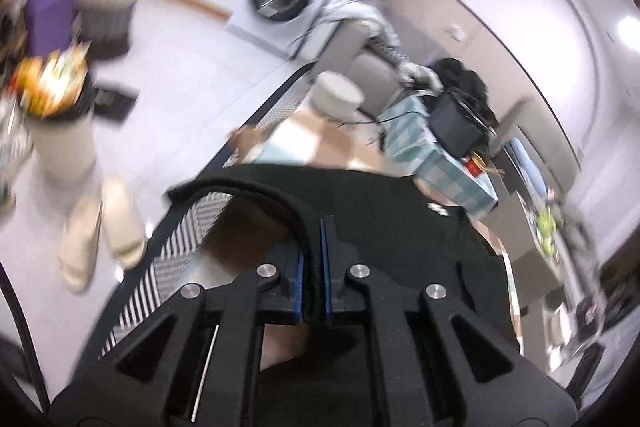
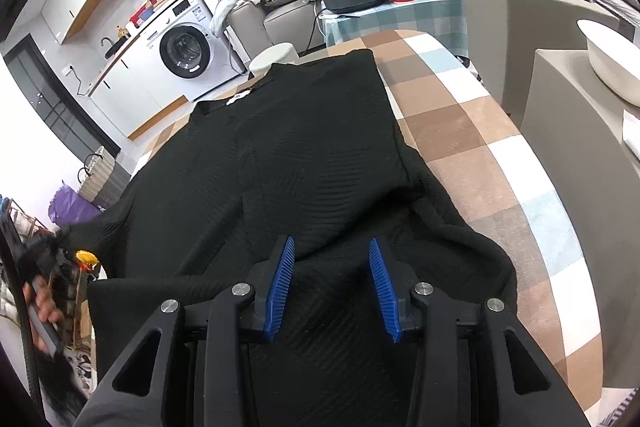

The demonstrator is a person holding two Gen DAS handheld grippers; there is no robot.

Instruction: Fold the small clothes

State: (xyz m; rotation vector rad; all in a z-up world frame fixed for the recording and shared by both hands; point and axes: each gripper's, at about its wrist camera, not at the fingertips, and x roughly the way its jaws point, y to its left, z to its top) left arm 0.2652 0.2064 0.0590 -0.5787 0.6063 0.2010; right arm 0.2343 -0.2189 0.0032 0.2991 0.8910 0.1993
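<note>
Left gripper point(image 1: 314, 267): clamped on hem of sweater point(image 2: 304, 147).
Right gripper point(image 2: 332, 287): apart, over sweater (no grip).
Done: one side folded inward.
Left: remaining folds.

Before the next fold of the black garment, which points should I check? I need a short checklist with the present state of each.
1. Left gripper shut on the black garment hem: ok.
2. Right gripper open above the fabric, pads not pressing: ok.
3. Garment on the checked cloth: partly; its left side hangs over the edge, not ok.
4. Fabric smooth: not ok, folds near the right gripper.
5. Left view sharp enough to judge the grip depth: cannot tell, blurred.
</note>
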